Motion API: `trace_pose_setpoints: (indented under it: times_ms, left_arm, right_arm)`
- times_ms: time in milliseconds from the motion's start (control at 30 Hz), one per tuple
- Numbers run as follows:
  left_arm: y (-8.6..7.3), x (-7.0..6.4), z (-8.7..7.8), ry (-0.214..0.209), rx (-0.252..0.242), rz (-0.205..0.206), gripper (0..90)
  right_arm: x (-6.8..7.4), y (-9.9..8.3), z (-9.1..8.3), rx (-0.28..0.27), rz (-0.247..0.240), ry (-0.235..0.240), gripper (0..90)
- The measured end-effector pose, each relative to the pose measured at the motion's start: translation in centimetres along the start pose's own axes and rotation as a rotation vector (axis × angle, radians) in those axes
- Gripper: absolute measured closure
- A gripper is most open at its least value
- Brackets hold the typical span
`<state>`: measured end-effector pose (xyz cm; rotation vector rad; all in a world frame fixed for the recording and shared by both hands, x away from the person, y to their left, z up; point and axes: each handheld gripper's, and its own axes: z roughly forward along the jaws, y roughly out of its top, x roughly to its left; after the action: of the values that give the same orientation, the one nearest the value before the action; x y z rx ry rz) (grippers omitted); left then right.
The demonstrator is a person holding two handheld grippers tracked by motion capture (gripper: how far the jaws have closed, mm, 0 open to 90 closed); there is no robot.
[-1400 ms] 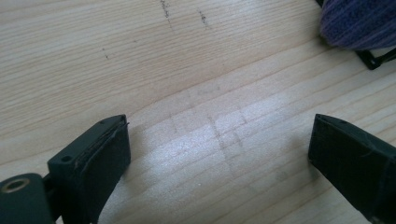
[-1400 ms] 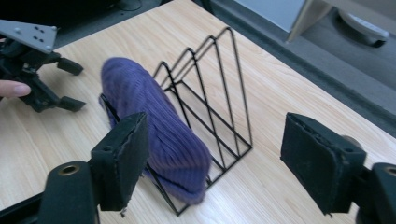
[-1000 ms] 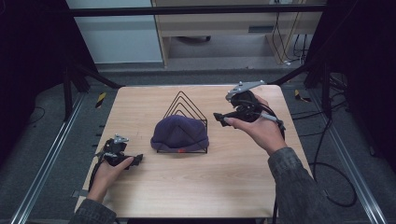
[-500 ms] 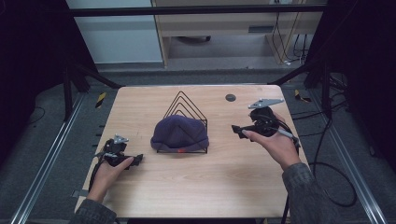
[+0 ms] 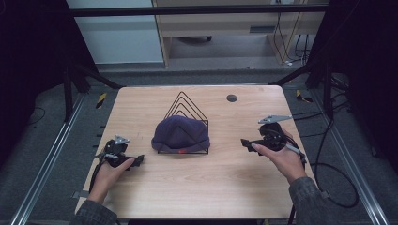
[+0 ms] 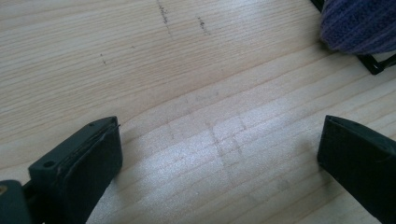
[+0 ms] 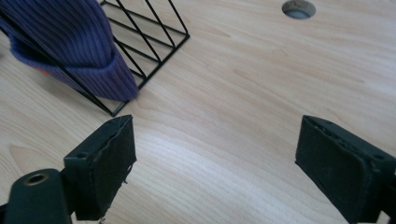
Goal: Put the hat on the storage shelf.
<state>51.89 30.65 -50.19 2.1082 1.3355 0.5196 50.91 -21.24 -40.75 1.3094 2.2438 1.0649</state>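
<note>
A purple knit beanie (image 5: 180,132) is draped over a black wire rack (image 5: 187,108) at the middle of the wooden table (image 5: 202,183). My left gripper (image 5: 136,161) rests low on the table left of the hat, held in a hand, jaws wide apart with only bare wood between them (image 6: 219,140). The beanie's edge (image 6: 359,23) shows at that view's top right. My right gripper (image 5: 245,142) is right of the rack, open and holding nothing (image 7: 215,154). The beanie (image 7: 70,42) and the rack's wires (image 7: 149,51) lie ahead at its upper left.
A round grommet hole (image 5: 231,98) sits in the table's far right part (image 7: 298,8). Cables trail off the table's right side (image 5: 328,173). Metal frame rails (image 5: 47,159) flank the table, and a cabinet stands beyond the far edge.
My right gripper has come down and back from beside the rack's top to a spot low over the table right of the rack. The left gripper has stayed put.
</note>
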Motion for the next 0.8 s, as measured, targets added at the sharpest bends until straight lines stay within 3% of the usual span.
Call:
trace_pose_setpoints:
  times_ms: [500, 800]
  left_arm:
    - [0.0, -0.1, 0.0, -0.003, 0.001, 0.010, 0.0]
    - [0.0, -0.2, 0.0, -0.005, 0.001, 0.010, 0.0]
  right_arm:
    - [-0.8, -4.6, 2.1, 0.070, 0.045, 0.011, 9.4]
    - [-0.3, -5.8, 3.4, 0.089, 0.058, 0.027, 9.3]
